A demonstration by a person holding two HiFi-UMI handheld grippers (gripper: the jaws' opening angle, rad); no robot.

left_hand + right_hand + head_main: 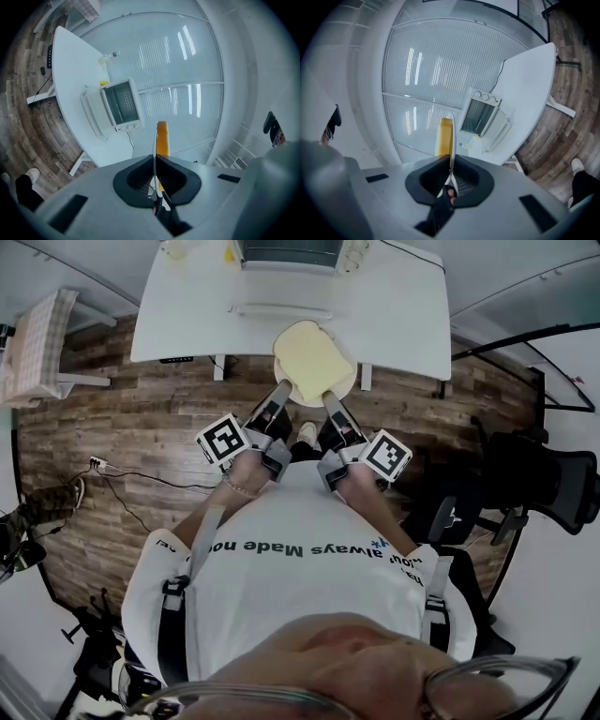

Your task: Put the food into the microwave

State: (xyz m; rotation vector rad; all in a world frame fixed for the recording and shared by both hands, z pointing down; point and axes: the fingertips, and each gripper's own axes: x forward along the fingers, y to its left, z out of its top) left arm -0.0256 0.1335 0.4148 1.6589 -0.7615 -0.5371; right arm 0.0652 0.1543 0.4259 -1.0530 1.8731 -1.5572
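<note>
A white plate (349,381) carries a flat pale-yellow slice of food (309,357) and hangs in the air just before the white table (403,315). My left gripper (280,390) is shut on the plate's near left rim, my right gripper (329,399) on its near right rim. The left gripper view has the plate (155,140) edge-on in my left gripper (154,174), the food (162,138) beside it. The right gripper view gives the plate (452,136), the food (445,133) and my right gripper (450,177). The microwave (286,251) (120,104) (480,116) stands on the table, door (279,310) folded down.
A small bottle (108,56) stands on the table beside the microwave. A black office chair (544,484) is at the right. At the left are a checked seat (37,343) and a cable (122,474) on the wooden floor.
</note>
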